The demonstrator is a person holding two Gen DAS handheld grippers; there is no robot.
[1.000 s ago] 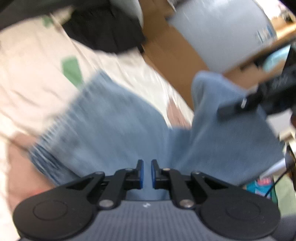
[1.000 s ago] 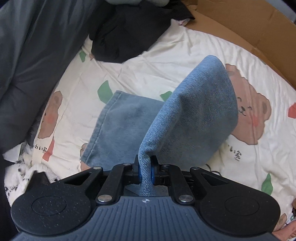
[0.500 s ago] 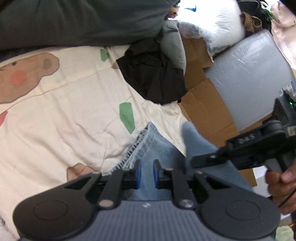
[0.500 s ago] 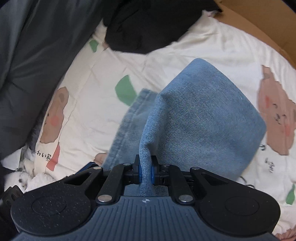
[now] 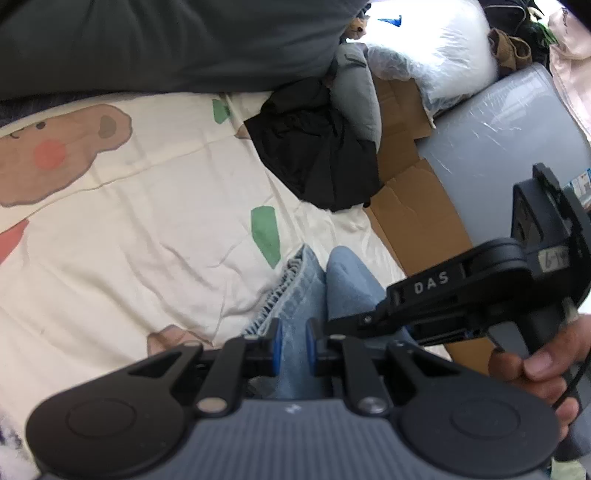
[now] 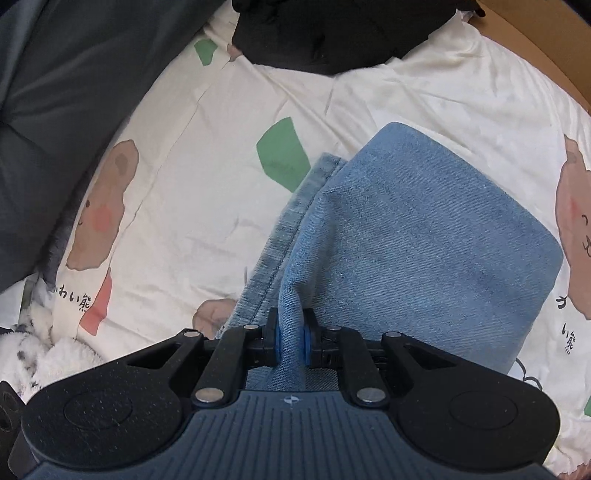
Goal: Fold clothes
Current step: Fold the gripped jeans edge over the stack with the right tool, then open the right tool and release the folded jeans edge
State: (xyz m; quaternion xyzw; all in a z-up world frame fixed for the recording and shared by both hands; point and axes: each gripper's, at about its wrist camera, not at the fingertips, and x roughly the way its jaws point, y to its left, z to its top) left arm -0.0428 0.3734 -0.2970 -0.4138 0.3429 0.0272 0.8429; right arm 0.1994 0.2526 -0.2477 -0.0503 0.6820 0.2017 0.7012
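Light blue jeans [image 6: 424,229] lie on the bear-print bedsheet [image 6: 207,206], doubled over so that an upper layer rests on a lower one, whose frayed hem [image 5: 280,291] sticks out at the left. My right gripper [image 6: 291,338] is shut on a pinched ridge of the upper layer. In the left wrist view my left gripper [image 5: 292,341] sits just above the denim [image 5: 343,284], shut with cloth between its blue pads. The right gripper's finger [image 5: 369,317] reaches in close beside it, held by a hand [image 5: 535,369].
A crumpled black garment [image 5: 317,158] lies at the far end of the sheet, also seen as the black garment [image 6: 325,33]. A dark grey duvet [image 6: 55,92] borders the left. Cardboard [image 5: 413,206] and a grey wrapped panel [image 5: 498,147] flank the right. White fuzzy fabric [image 6: 44,332] sits at the near left.
The raised denim fold has come down and forward over the lower layer, close to the hem. Both grippers moved lower and nearer each other; the left view's blur has settled.
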